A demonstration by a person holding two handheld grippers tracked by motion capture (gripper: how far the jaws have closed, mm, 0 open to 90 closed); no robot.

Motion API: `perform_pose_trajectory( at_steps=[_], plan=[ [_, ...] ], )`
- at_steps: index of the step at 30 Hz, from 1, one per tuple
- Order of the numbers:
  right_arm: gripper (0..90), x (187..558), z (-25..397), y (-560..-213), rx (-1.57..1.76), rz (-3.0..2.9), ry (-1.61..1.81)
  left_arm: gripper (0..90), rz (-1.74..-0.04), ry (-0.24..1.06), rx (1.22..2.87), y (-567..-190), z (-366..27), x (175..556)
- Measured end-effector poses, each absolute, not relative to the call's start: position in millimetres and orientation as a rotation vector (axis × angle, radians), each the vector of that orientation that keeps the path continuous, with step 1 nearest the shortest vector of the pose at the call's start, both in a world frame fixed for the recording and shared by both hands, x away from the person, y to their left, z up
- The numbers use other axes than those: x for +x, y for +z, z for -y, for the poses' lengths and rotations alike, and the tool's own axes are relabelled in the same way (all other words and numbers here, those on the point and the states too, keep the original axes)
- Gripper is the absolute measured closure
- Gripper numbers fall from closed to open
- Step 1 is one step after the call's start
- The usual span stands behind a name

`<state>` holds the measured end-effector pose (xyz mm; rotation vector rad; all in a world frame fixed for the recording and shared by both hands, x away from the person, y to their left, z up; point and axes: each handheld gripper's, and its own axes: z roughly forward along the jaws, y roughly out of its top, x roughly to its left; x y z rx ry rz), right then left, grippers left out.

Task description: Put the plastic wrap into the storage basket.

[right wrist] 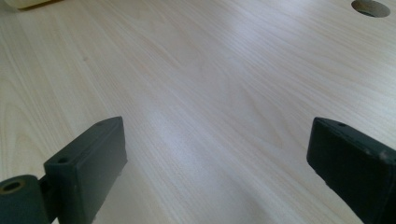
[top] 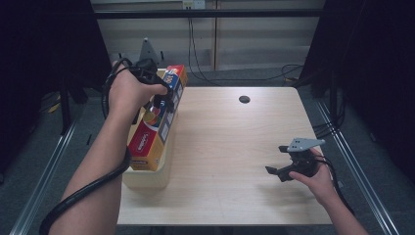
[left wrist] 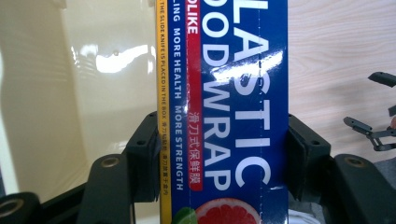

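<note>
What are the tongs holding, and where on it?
The left tongs clamp the long blue and orange plastic wrap box across its width, near its middle. The right tongs are open, holding nothing.

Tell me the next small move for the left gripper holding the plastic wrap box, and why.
Probably lower it. The left gripper is clamped across the plastic wrap box, which sits tilted over the cream bin at the table's left edge. The right gripper waits open and empty over bare wood, so the left one seems to finish alone.
</note>
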<state>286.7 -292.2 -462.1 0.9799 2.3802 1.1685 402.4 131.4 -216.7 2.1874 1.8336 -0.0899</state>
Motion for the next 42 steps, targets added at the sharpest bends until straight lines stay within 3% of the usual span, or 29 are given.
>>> perform_pose_trajectory(
  at_steps=[24, 42],
  plan=[
    [4.8, 286, 292, -461, 0.983, -2.369, 1.166, 40.8, -1.923, 0.013, 2.13, -206, -160, 398],
    [4.8, 285, 292, -460, 0.983, -2.367, 1.178, 40.7, -1.957, 0.008, 2.142, -218, -168, 398]
  ],
)
